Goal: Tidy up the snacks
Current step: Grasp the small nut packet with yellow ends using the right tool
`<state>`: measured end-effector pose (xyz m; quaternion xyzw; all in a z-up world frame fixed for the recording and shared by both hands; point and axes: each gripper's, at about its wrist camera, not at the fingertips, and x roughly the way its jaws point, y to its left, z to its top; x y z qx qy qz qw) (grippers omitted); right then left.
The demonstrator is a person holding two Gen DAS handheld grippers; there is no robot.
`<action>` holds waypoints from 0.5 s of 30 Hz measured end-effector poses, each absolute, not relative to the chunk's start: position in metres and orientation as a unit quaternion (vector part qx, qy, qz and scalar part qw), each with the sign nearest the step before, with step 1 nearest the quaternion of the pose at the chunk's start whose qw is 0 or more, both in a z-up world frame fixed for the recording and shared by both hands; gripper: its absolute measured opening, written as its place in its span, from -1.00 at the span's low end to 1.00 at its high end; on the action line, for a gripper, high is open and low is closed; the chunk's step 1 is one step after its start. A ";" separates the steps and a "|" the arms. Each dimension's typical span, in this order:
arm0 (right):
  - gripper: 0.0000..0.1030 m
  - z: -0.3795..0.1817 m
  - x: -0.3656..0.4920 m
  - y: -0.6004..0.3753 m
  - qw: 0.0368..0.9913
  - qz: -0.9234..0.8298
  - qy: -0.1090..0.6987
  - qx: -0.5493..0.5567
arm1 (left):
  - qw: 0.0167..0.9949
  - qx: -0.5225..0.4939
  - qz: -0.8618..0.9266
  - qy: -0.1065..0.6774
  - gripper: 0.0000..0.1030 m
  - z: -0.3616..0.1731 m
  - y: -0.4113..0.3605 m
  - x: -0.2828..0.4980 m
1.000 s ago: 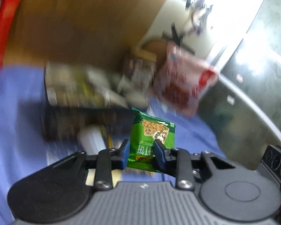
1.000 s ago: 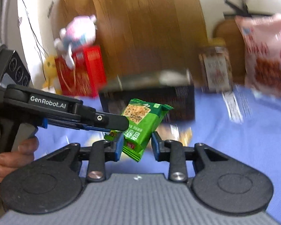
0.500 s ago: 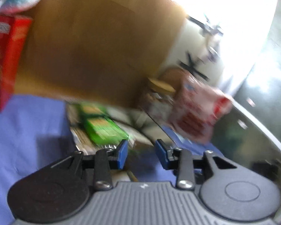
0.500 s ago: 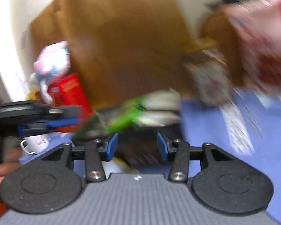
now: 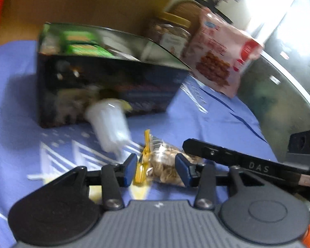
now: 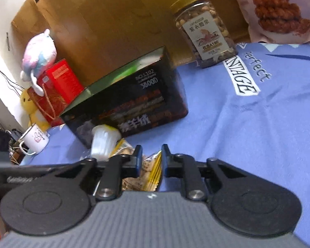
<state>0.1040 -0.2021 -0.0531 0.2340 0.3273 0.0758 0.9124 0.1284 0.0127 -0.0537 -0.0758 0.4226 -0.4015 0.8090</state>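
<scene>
A clear snack packet with yellow ends (image 5: 165, 163) lies on the blue cloth in front of the black box (image 5: 105, 82). My left gripper (image 5: 156, 168) is open with its fingers on either side of the packet. My right gripper (image 6: 152, 159) is also down at the same packet (image 6: 153, 171), jaws narrowly apart around its yellow end; whether they grip is unclear. Green packets (image 5: 86, 48) lie inside the box. A white jelly cup (image 5: 111, 122) lies on its side by the box; it also shows in the right wrist view (image 6: 103, 142).
A nut jar (image 6: 204, 31) and a pink snack bag (image 6: 277, 10) stand behind on the right. Red boxes (image 6: 57, 84), plush toys (image 6: 39, 55) and a white mug (image 6: 35, 140) are at the left. A cardboard wall (image 6: 105, 20) rises at the back.
One second ago both grippers held a green packet in the air; it now lies in the black box. Both grippers have dropped to the clear packet on the cloth.
</scene>
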 end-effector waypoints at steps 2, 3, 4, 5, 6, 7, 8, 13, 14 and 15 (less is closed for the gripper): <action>-0.61 -0.051 0.093 -0.209 0.912 0.069 0.320 0.247 | 0.803 -0.069 -0.413 0.424 -0.22 -0.052 0.000 0.121; -0.62 -0.050 0.086 -0.212 0.913 0.065 0.316 0.251 | 0.800 -0.065 -0.421 0.423 -0.22 -0.051 -0.005 0.115; -0.62 -0.048 0.082 -0.216 0.913 0.061 0.314 0.252 | 0.796 -0.064 -0.426 0.425 -0.22 -0.053 -0.006 0.108; -0.62 -0.046 0.073 -0.219 0.915 0.056 0.309 0.252 | 0.790 -0.064 -0.435 0.428 -0.22 -0.053 -0.010 0.103; -0.62 -0.045 0.068 -0.222 0.917 0.052 0.305 0.250 | 0.785 -0.061 -0.442 0.429 -0.22 -0.052 -0.013 0.097; -0.62 -0.042 0.062 -0.225 0.922 0.048 0.298 0.244 | 0.782 -0.057 -0.449 0.428 -0.22 -0.052 -0.018 0.093; -0.62 -0.041 0.059 -0.228 0.925 0.043 0.293 0.237 | 0.783 -0.049 -0.453 0.425 -0.20 -0.050 -0.022 0.088; -0.52 -0.038 0.038 -0.251 0.931 0.010 0.276 0.240 | 0.790 -0.051 -0.448 0.415 -0.18 -0.038 -0.027 0.089; -0.48 -0.040 0.035 -0.255 0.930 0.002 0.272 0.246 | 0.792 -0.055 -0.446 0.413 -0.15 -0.035 -0.025 0.090; -0.40 -0.041 0.031 -0.260 0.930 -0.007 0.269 0.251 | 0.794 -0.058 -0.444 0.412 -0.13 -0.033 -0.023 0.091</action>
